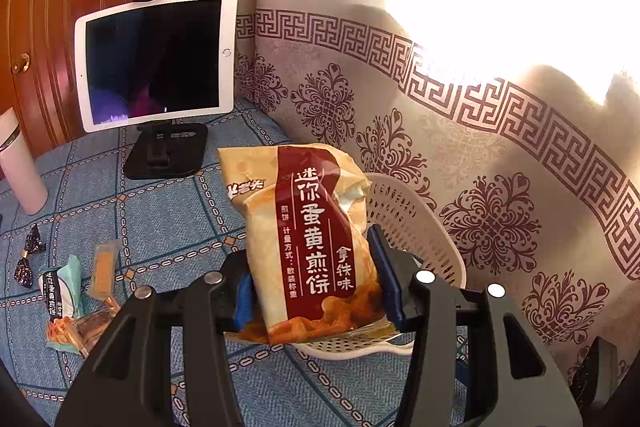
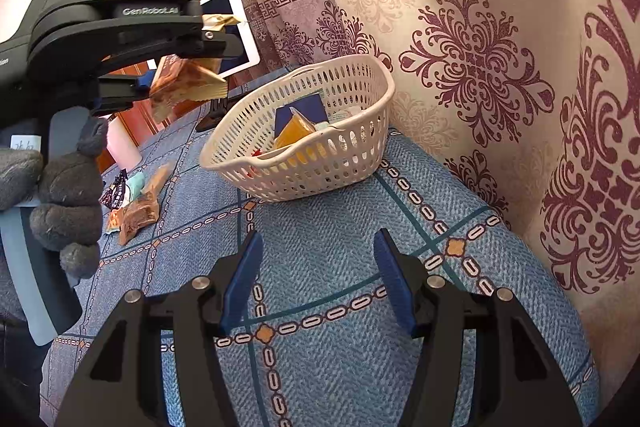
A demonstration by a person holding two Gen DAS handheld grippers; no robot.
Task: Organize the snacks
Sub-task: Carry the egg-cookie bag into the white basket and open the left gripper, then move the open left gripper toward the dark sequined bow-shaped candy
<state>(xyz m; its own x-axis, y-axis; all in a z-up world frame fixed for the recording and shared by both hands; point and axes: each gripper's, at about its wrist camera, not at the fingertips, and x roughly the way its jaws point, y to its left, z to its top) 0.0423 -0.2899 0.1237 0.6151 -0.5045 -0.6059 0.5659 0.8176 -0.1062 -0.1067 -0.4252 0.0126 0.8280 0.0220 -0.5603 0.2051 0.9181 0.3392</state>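
Left claw: my left gripper (image 1: 316, 291) clamps a cream-and-red snack packet (image 1: 308, 247) between its blue pads (image 1: 386, 281), gripping it low on both side edges.
Packet axis: the long axis runs straight away from my left wrist camera, printed face toward the lens, sealed top end farthest from me and slightly crumpled.
Packet place: I see it held off the cloth, in front of the white basket (image 1: 416, 227) from the left view; from the right view the packet (image 2: 184, 87) hangs up and to the left of the basket (image 2: 304, 167), apart from its rim.
Right claw: my right gripper (image 2: 318, 283) stands wide with nothing between its pads, low over the blue patterned tablecloth (image 2: 340, 227), near side of the basket.
Basket contents: a dark blue packet (image 2: 304, 109) and an orange packet (image 2: 294, 133) lie inside, along with others too hidden for me to name.
Loose snacks: several small wrapped snacks (image 1: 76, 291) lie in a cluster on the cloth to the left, well apart from the basket.
Around: a tablet on a black stand (image 1: 156, 59) sits behind, a pale pink bottle (image 1: 20, 163) at far left, a patterned curtain (image 1: 480, 155) just beside the basket.
In the way: the held packet blocks most of my left view of the basket.
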